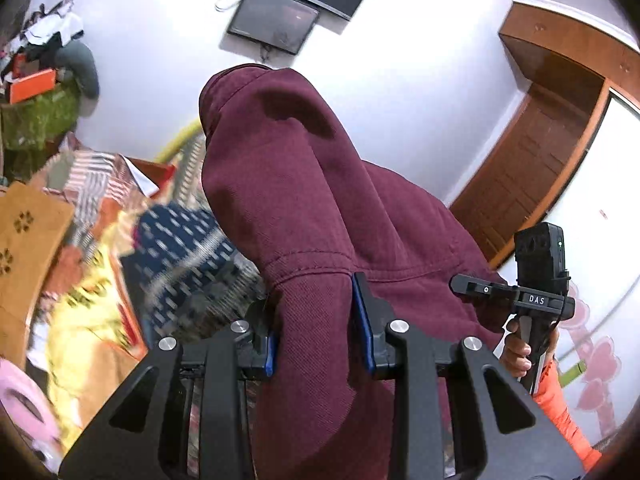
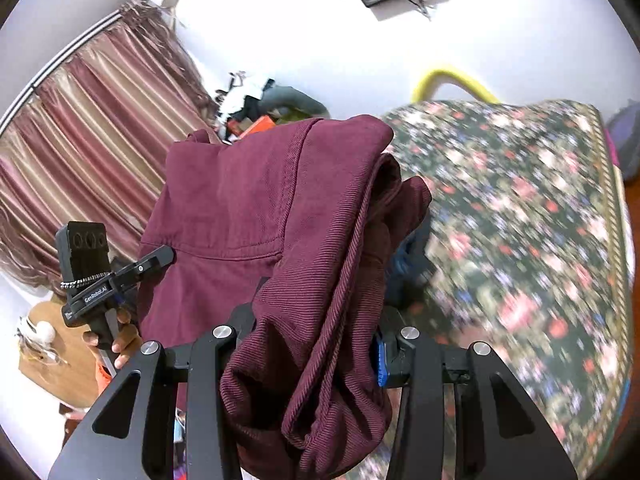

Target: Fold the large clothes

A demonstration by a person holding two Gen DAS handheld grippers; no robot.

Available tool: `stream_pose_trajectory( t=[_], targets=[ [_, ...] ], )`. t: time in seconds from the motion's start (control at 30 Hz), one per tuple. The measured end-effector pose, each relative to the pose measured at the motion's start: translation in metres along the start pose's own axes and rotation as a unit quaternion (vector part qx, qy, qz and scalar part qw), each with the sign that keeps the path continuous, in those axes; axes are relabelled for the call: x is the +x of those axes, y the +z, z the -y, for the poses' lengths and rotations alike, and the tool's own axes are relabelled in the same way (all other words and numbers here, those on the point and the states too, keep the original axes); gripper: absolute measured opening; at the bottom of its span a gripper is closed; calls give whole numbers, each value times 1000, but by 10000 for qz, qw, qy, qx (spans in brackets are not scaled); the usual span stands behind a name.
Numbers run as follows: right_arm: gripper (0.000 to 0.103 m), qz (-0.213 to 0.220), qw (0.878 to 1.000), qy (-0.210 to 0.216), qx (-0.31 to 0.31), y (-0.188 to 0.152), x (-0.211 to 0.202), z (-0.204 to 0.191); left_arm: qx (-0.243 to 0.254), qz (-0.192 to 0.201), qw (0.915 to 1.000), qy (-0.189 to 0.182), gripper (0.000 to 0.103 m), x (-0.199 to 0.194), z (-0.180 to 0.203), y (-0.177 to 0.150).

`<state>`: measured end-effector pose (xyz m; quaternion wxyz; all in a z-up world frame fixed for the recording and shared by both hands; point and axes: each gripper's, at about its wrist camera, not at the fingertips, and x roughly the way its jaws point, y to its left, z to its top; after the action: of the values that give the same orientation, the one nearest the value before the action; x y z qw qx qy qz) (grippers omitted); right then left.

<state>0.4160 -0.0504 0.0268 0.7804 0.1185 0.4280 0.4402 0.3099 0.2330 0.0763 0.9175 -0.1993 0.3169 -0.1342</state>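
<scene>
A large maroon garment [image 1: 304, 208] hangs in the air between both grippers. My left gripper [image 1: 316, 320] is shut on a fold of it near a stitched seam. My right gripper [image 2: 316, 344] is shut on a thick bunch of the same maroon garment [image 2: 256, 200], which drapes over and hides its left finger. The right gripper also shows in the left wrist view [image 1: 520, 300], and the left gripper shows in the right wrist view [image 2: 120, 276], each held by a hand. The garment is lifted above the bed.
A bed with a floral cover [image 2: 520, 220] lies below and to the right. A dark blue patterned cloth [image 1: 180, 248] and other fabrics lie on it. A cluttered shelf [image 1: 36, 80], striped curtains [image 2: 88, 128], a wooden door [image 1: 540, 152] and a wall screen [image 1: 276, 20] surround.
</scene>
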Motion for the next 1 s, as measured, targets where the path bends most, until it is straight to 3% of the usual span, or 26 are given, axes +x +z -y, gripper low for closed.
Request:
stream_pose_trajectory(
  t=[0.17, 0.3, 0.47, 0.57, 0.63, 0.8, 1.0],
  targets=[
    [38, -98, 9997, 191, 125, 37, 71, 8, -167, 33, 9995, 263, 31, 20, -57, 33],
    [38, -258, 9991, 150, 289, 53, 127, 25, -419, -79, 9977, 525, 31, 60, -110, 49],
    [38, -660, 9939, -9, 880, 48, 202, 73, -872, -549, 9909, 863, 33, 130, -183, 36],
    [38, -838, 9883, 14, 1271, 42, 228, 95, -1060, -698, 9839, 1260, 43, 157, -209, 21],
    [39, -801, 9905, 8, 1114, 44, 231, 96, -957, -728, 9821, 1452, 49, 164, -213, 16],
    [48, -898, 9936, -499, 466, 42, 215, 74, -960, -787, 9818, 1437, 49, 152, -206, 16],
    [49, -508, 9925, -1107, 88, 35, 163, 51, -334, -419, 9751, 2152, 49, 107, -161, 18]
  ],
)
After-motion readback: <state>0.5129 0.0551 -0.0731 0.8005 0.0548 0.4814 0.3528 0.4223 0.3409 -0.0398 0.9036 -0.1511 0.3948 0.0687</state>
